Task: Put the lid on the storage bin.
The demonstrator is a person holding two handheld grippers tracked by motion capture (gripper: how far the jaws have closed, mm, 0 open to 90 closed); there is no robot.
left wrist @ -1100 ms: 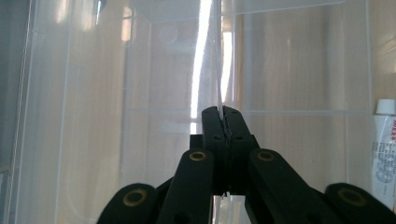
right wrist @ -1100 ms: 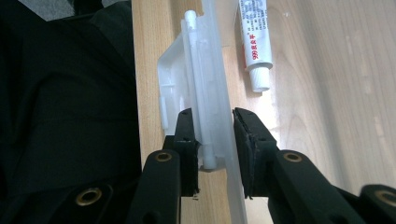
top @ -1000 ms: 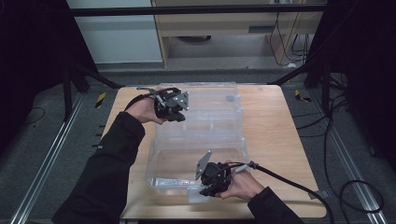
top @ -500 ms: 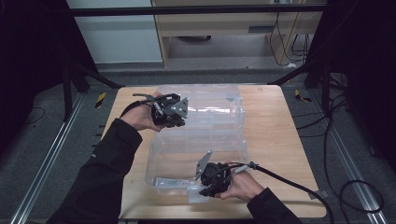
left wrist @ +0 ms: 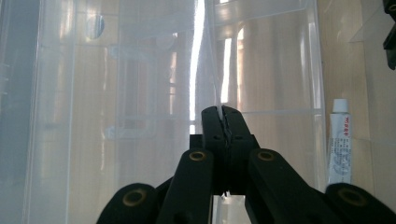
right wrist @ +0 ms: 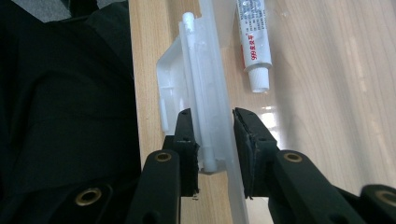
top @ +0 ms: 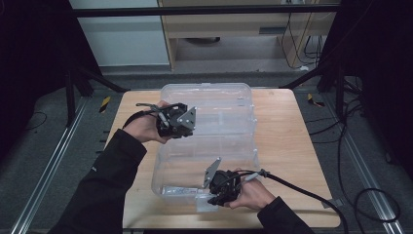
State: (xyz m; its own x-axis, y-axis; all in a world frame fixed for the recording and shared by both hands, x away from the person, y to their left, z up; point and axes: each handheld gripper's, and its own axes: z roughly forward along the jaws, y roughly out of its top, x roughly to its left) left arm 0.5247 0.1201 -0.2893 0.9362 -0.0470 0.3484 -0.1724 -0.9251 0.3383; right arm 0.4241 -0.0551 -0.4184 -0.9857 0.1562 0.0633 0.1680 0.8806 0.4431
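Clear plastic box (top: 229, 146), frame centre on tabletop (top: 302, 146): left hand-held gripper (top: 187, 127) pinched tight on its lid (left wrist: 205, 60), right hand-held gripper (top: 214, 192) half-closed around latch (right wrist: 205, 107); tube (right wrist: 254, 42) inside.

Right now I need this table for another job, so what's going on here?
A person is working on a clear plastic box on the wooden table with two hand-held grippers. The left gripper is shut on a thin clear wall of the box. The right gripper clamps the box's near rim by its latch. A small white tube lies inside the box.
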